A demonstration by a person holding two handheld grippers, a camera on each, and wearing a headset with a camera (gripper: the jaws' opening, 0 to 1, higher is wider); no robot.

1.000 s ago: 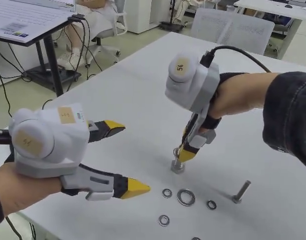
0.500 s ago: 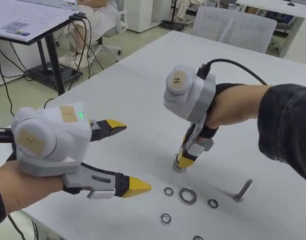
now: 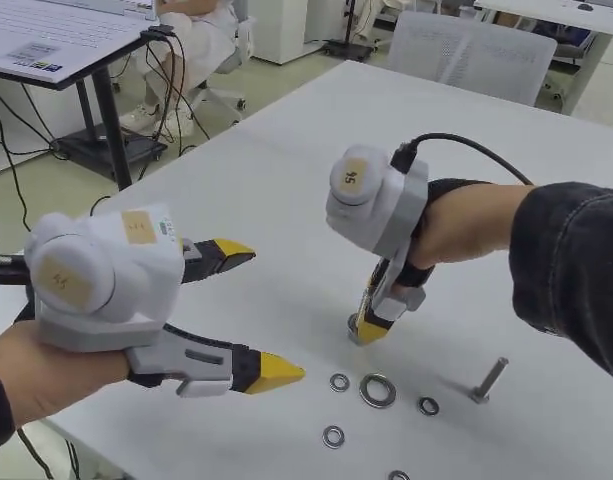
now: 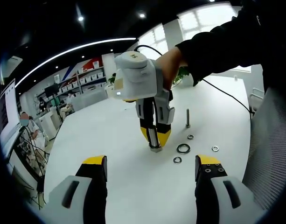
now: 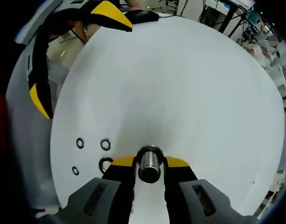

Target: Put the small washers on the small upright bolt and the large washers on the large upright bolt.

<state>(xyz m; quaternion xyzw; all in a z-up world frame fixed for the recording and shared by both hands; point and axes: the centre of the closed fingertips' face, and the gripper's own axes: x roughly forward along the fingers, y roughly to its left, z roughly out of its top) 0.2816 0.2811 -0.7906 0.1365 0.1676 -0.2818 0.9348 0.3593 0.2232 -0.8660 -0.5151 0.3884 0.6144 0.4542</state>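
My right gripper (image 3: pixel 369 328) points straight down and is shut on the large bolt (image 3: pixel 354 325), which stands upright with its head on the white table (image 3: pixel 286 180). In the right gripper view the bolt's end (image 5: pixel 149 169) sits clamped between the yellow tips of that gripper (image 5: pixel 149 161). The small bolt (image 3: pixel 487 380) lies flat to the right. One large washer (image 3: pixel 377 390) and several small washers (image 3: pixel 339 382) lie just in front of the standing bolt. Near the table's front left, my left gripper (image 3: pixel 256 313) hovers open and holds nothing.
The table's front edge runs close under the left gripper. A grey chair (image 3: pixel 471 55) stands at the far side. A desk (image 3: pixel 46 40) with hanging cables is off to the left, across open floor.
My right gripper has sunk lower along the large bolt, and its tips now sit near the table. The left gripper has hardly moved.
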